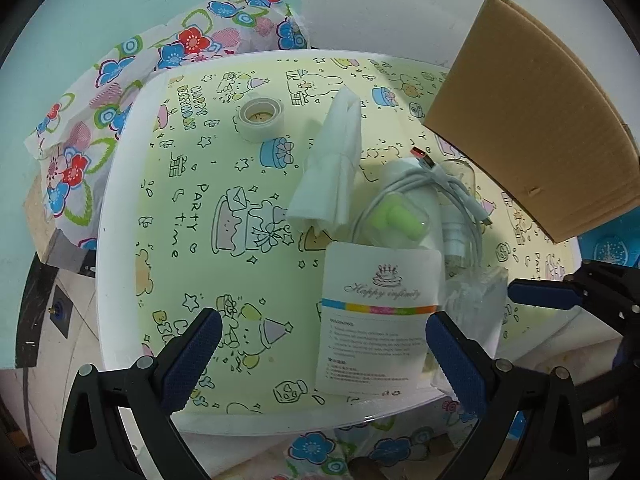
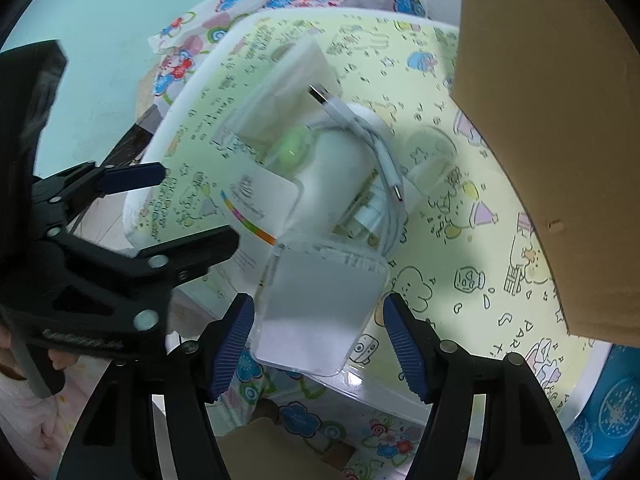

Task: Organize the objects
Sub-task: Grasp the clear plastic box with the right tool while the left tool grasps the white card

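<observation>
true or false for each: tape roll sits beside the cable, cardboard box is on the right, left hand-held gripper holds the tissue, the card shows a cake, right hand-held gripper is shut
1. Tape roll beside the cable: false, the tissue lies between them.
2. Cardboard box on the right: true.
3. Left hand-held gripper holds the tissue: false, it is open and empty.
4. Card shows a cake: true.
5. Right hand-held gripper is shut: false, open around a clear packet.
</observation>
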